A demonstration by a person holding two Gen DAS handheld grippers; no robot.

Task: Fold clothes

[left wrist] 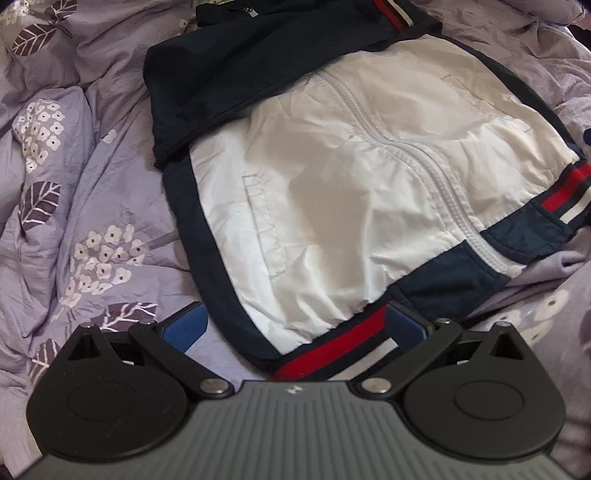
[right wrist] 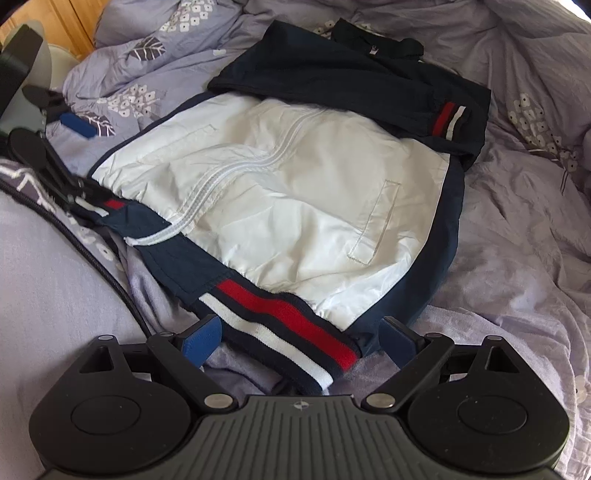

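A white and navy jacket (left wrist: 351,177) lies front-up on the bed, its navy sleeves folded across the chest (right wrist: 332,74). Its red, white and navy striped hem faces me. In the left wrist view my left gripper (left wrist: 295,325) is open, its blue pads either side of one hem corner (left wrist: 332,347). In the right wrist view my right gripper (right wrist: 299,338) is open too, and the other hem corner (right wrist: 295,332) lies between its pads without being pinched. The left gripper (right wrist: 79,162) also shows at the left edge of that view, at the far hem corner.
A rumpled lilac duvet (left wrist: 92,184) with white flowers and dark leaves covers the bed all round the jacket. A black cable (right wrist: 122,291) runs across the duvet at the lower left. Wooden furniture (right wrist: 70,22) stands beyond the bed's far left corner.
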